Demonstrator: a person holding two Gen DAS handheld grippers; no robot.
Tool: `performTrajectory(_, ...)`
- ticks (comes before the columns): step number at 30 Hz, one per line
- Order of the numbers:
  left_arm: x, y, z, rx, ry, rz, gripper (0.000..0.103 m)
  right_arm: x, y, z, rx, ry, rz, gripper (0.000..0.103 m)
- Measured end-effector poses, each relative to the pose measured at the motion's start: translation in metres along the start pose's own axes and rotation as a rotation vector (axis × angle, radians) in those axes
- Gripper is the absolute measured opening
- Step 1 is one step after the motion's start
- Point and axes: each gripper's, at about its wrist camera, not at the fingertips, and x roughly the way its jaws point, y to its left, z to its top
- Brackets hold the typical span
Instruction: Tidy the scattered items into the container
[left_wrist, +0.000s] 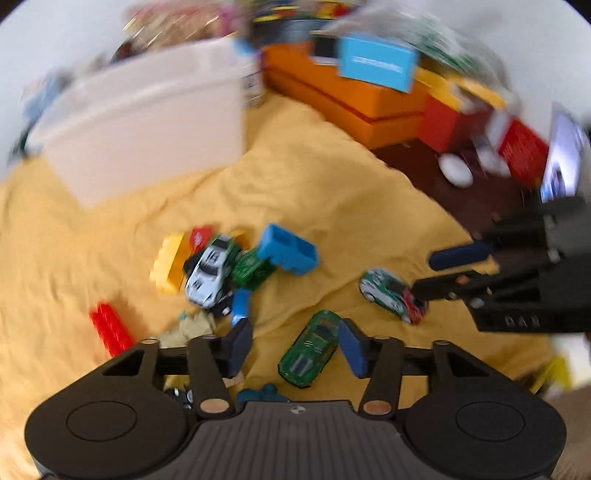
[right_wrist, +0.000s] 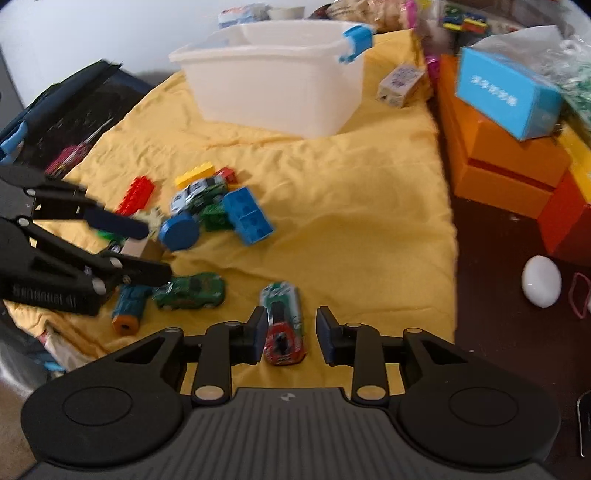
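Toys lie scattered on a yellow cloth (right_wrist: 332, 206). A white plastic bin (right_wrist: 273, 85) with a blue latch stands at the back; it also shows in the left wrist view (left_wrist: 147, 122). My left gripper (left_wrist: 295, 349) is open, its fingers on either side of a dark green toy car (left_wrist: 310, 349). My right gripper (right_wrist: 290, 334) is open around a green-and-red toy car (right_wrist: 282, 325), which also shows in the left wrist view (left_wrist: 391, 295). A pile holds a white car (left_wrist: 210, 273), blue block (left_wrist: 288, 253), yellow block (left_wrist: 171, 260) and red block (left_wrist: 110, 328).
Orange boxes (right_wrist: 498, 155) with a light blue box (right_wrist: 506, 96) on top stand at the right. A white oval object (right_wrist: 541, 280) lies on the dark table beyond the cloth's edge. A dark case (right_wrist: 74, 107) lies at the left. A small carton (right_wrist: 400, 83) sits beside the bin.
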Motion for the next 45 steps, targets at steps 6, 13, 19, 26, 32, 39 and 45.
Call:
performTrajectory(6, 0.018, -0.014, -0.002, 0.128, 0.026, 0.087, 0.058, 0.008, 0.008, -0.003, -0.062, 0.018, -0.003, 0.053)
performTrajectory(13, 0.039, -0.008, -0.015, 0.021, 0.067, 0.021, 0.044, 0.033, 0.005, -0.004, -0.076, 0.037, 0.007, 0.057)
performTrajectory(19, 0.04, 0.001, -0.019, -0.033, 0.104, -0.03, 0.044, 0.035, 0.001, -0.015, -0.081, 0.034, 0.013, 0.047)
performTrajectory(26, 0.035, 0.01, -0.013, -0.06, 0.07, -0.086, 0.033, 0.032, 0.006, -0.014, -0.115, 0.037, 0.002, 0.032)
performTrajectory(32, 0.006, 0.018, 0.007, -0.043, -0.002, -0.094, 0.033, 0.01, 0.007, 0.003, -0.073, -0.032, -0.004, 0.032)
performTrajectory(39, -0.024, 0.067, 0.059, -0.071, -0.13, -0.008, 0.033, 0.009, 0.006, 0.058, -0.049, -0.107, 0.003, 0.032)
performTrajectory(45, -0.036, 0.123, 0.137, -0.077, -0.273, 0.107, 0.033, 0.0, 0.021, 0.161, -0.064, -0.321, -0.041, 0.032)
